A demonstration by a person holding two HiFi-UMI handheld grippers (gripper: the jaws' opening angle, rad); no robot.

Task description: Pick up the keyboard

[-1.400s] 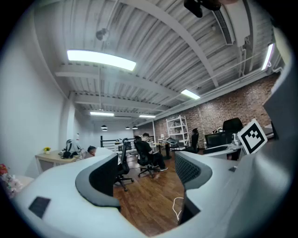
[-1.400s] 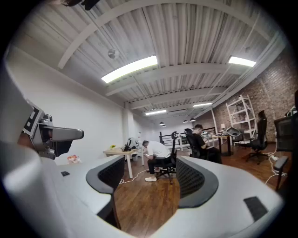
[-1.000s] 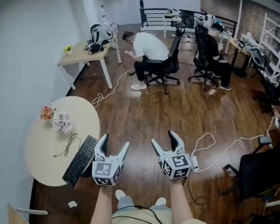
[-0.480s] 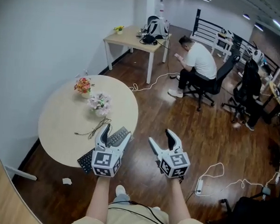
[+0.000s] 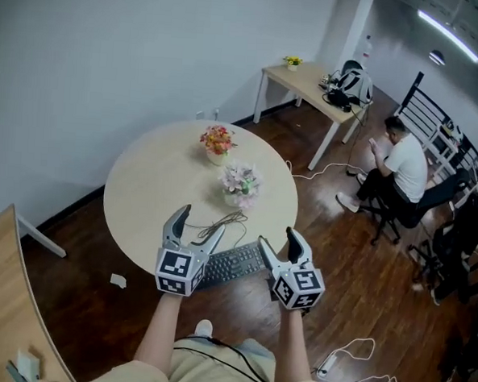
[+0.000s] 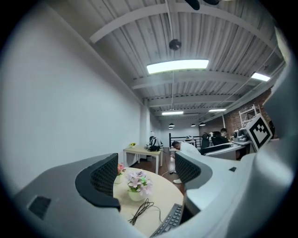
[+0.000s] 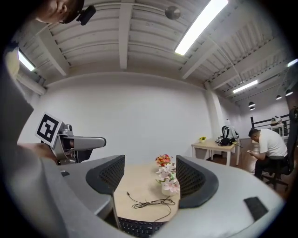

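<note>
I have a round table [image 5: 146,193] in front of me, pale wood on a dark floor, and it fills the middle of the head view. The keyboard [image 5: 236,263] lies on its near edge, closest to me. Its long axis runs across my front, roughly along the rim, with the right end tilted a little further away.

In the head view the left gripper [image 5: 198,224] sits over the keyboard's left end and the right gripper [image 5: 278,239] sits at its right end, so the board spans the gap between them. Neither looks clearly nearer, and I judge this a two-handed lift, one tool per end.

Both tools have their jaws spread wide with nothing held between them. Each gripper view looks out level across the tabletop, not down. In the left gripper view the keyboard [image 6: 170,220] shows low and to the right, under the right jaw. In the right gripper view it [image 7: 138,228] lies at the bottom edge, below the gap between the jaws. So the board is ahead of and beneath both tools. I think the coming move needs each one tipped down and brought in towards its own end.

A loose black cable [image 5: 222,222] lies on the table just beyond the keyboard; I cannot tell whether it is plugged into it. Behind that stands a pink-and-white flower pot [image 5: 240,183], clear of the board.
</note>
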